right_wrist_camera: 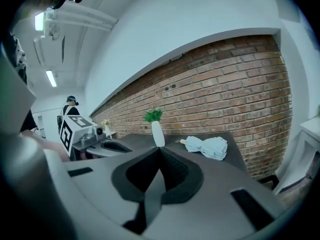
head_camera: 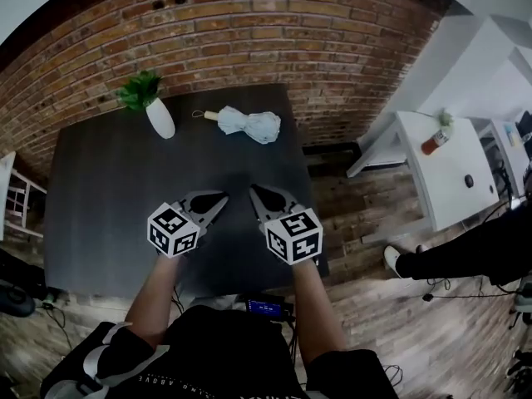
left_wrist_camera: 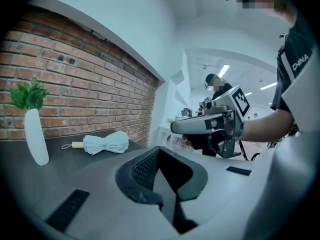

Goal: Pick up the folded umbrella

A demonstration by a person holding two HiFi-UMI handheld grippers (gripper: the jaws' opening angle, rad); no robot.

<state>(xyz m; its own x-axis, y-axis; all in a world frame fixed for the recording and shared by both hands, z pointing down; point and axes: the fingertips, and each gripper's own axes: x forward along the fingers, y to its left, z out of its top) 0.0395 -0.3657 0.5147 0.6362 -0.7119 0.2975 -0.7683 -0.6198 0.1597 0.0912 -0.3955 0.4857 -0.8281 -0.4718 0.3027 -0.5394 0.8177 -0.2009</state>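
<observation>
Left gripper (head_camera: 223, 196) and right gripper (head_camera: 254, 189) hang side by side over the near half of the dark table (head_camera: 100, 206). Jaws on both are closed together, with nothing between them. Folded umbrella (head_camera: 247, 124) lies well apart from both, straight ahead at the table's far edge by the brick wall (head_camera: 249, 23) and just right of the white vase (head_camera: 160, 119). It's pale blue, with the fabric bunched and pinched at the middle. Its cream handle points left and has a thin loop on the end. I can't tell what cinches the middle, too small. Table's near edge is hidden under my body in the head view.
</observation>
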